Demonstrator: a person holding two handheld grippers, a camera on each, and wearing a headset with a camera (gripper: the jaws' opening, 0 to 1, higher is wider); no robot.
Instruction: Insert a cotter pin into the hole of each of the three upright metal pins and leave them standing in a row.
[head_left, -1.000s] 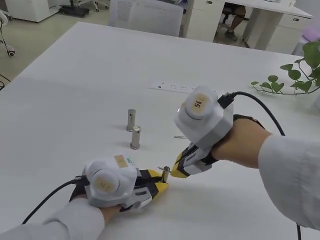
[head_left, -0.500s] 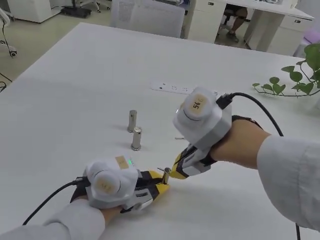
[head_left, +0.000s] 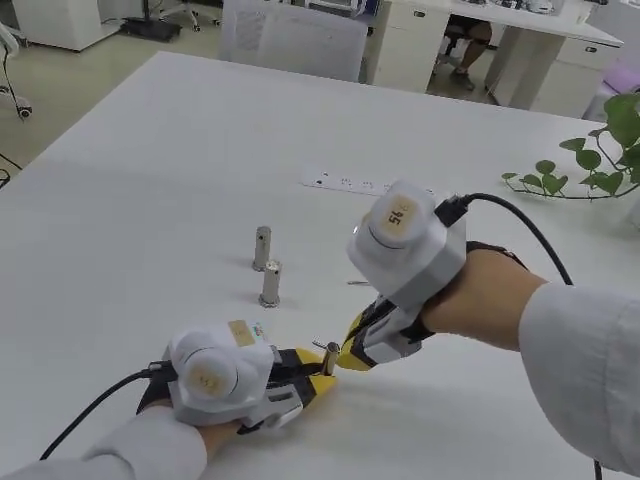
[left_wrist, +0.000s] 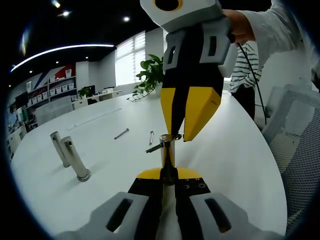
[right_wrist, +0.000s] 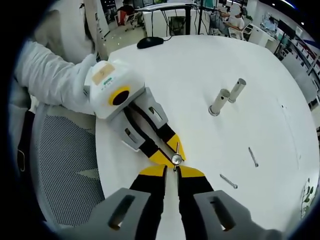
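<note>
Metal pin (left_wrist: 168, 156) in L gripper (left_wrist: 168, 175), cotter pin (left_wrist: 154, 148) in R gripper (left_wrist: 179, 135)

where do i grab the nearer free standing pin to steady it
Grip the nearer standing pin low on its round shaft, just above the flared base, coming in level from the side. It stands upright, apart from the other pin, and its top stays free.

The white table (head_left: 150, 180) is carrying two upright metal pins (head_left: 270, 283) standing near each other; a power strip (head_left: 345, 183) and two loose cotter pins (left_wrist: 121, 133) are lying beyond.
</note>
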